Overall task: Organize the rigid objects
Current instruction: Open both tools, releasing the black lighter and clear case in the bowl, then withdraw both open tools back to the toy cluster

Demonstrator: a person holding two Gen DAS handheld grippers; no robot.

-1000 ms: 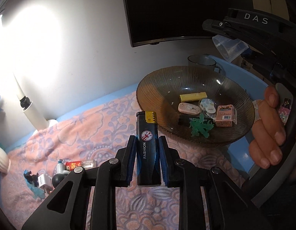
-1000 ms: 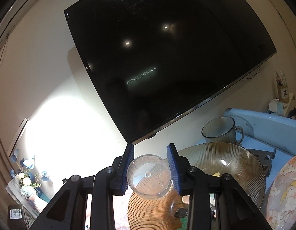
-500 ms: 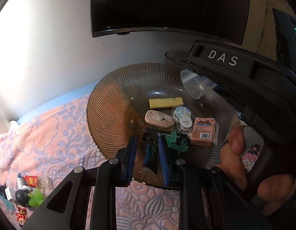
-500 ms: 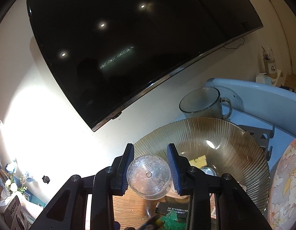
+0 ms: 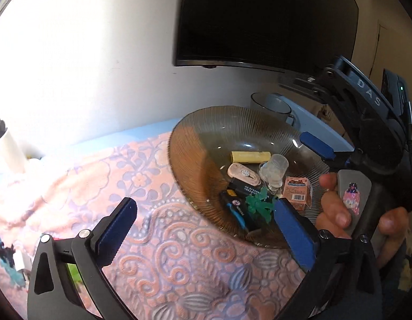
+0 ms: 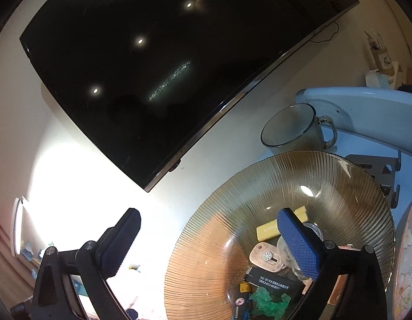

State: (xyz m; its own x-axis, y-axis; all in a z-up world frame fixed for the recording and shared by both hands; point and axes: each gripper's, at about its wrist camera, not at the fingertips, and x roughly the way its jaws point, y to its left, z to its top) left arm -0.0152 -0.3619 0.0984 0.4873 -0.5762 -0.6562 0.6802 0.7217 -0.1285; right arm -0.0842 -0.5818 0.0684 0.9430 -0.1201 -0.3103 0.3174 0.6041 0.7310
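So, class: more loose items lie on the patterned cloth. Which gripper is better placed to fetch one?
Left. The left gripper, open, hangs over the cloth near the small items; the right gripper faces the bowl.

Blurred small toys (image 5: pixel 8 261) cut off at left edge

I saw a smoky brown ribbed glass bowl (image 5: pixel 195 144) on a pink cloth (image 5: pixel 158 242) patterned with grey-blue flowers and scrolls. Inside lay a pale yellow bar (image 5: pixel 250 156), a dark blue lighter (image 5: pixel 239 212) with a yellow top and red-white emblem, a green figurine (image 5: pixel 259 204), and an orange carton (image 5: pixel 296 193). My gripper pads (image 6: pixel 299 242) were blue and dimpled on black arms. The mug (image 6: pixel 291 130) was grey glass.
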